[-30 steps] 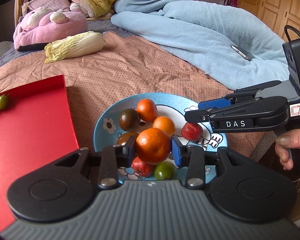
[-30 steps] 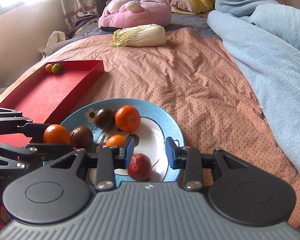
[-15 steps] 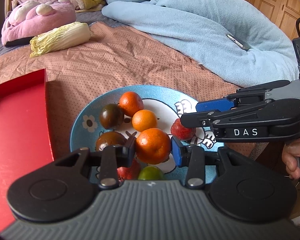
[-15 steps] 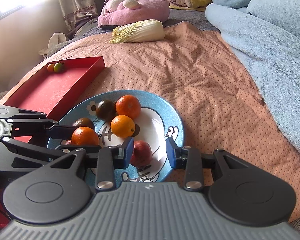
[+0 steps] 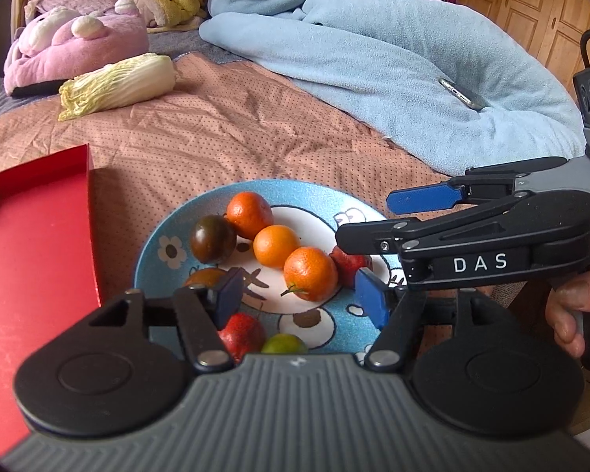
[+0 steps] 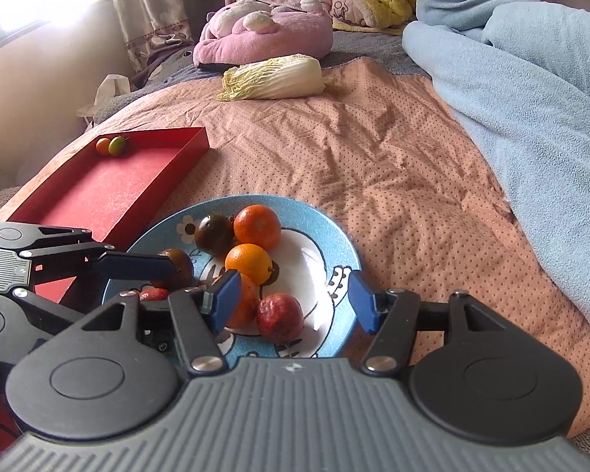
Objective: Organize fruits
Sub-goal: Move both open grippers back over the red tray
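A blue cartoon plate [image 5: 295, 190] lies on the bedspread and holds several fruits. My left gripper [image 5: 298, 299] hangs low over its near side with jaws opening. An orange [image 5: 310, 273] rests on the plate between them, free of both pads. My right gripper [image 6: 293, 303] is opening too, and a dark red fruit [image 6: 280, 316] lies loose on the plate between its fingers. Two more oranges [image 5: 275, 246], a dark tomato [image 5: 212, 238], a red fruit [image 5: 242, 334] and a green one [image 5: 283, 344] share the plate. The right gripper [image 5: 364, 218] reaches in from the right.
A red tray [image 6: 110, 196] lies left of the plate [image 6: 326, 228] with two small tomatoes [image 6: 112, 145] in its far corner. A cabbage [image 5: 118, 86], a pink plush [image 5: 74, 51] and a blue blanket [image 5: 413, 78] with a phone [image 5: 462, 94] lie behind. A hand [image 5: 570, 306] holds the right gripper.
Both grippers went from shut to open. The left one let go of the orange and the right one let go of the red fruit, both now resting on the plate.
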A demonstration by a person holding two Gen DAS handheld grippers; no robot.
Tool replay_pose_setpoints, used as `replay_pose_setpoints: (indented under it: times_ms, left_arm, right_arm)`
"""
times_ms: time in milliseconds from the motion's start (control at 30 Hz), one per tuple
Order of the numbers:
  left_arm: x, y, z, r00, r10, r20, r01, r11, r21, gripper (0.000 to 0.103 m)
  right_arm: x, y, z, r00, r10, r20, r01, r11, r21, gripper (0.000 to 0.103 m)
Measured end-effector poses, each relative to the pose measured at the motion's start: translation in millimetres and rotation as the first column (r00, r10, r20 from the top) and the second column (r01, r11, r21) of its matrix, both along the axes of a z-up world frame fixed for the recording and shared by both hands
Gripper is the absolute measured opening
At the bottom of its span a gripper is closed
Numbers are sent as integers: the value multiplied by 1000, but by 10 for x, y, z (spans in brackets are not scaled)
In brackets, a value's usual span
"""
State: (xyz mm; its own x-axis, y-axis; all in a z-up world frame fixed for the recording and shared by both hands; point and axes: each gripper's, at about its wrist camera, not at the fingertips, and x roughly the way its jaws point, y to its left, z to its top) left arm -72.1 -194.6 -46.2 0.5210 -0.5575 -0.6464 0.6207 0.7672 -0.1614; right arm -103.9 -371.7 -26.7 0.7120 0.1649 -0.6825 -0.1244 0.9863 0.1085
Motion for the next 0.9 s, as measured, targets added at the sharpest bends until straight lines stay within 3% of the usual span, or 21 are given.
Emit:
replay_pose_setpoints:
  times_ms: [233, 500, 667, 900]
  left_arm:
    - [-17, 94, 97, 1000, 16, 21, -16, 1000, -11, 66]
    - [28, 342, 141, 996, 81, 29, -81, 997, -1, 66]
    - [142, 595, 189, 987, 160, 30, -160, 987, 13, 65]
    - [437, 1067, 331, 955, 287, 66, -291, 956, 42, 65]
  right_arm:
    - [30, 90, 97, 1000, 5, 19, -5, 1000, 20, 71]
    - [64, 227, 264, 998, 13, 69, -15, 999, 31, 92]
    - [137, 307, 335, 997, 19, 80, -24, 998, 53, 92]
    - [326, 563, 428, 992, 72, 100, -78, 996, 52, 92]
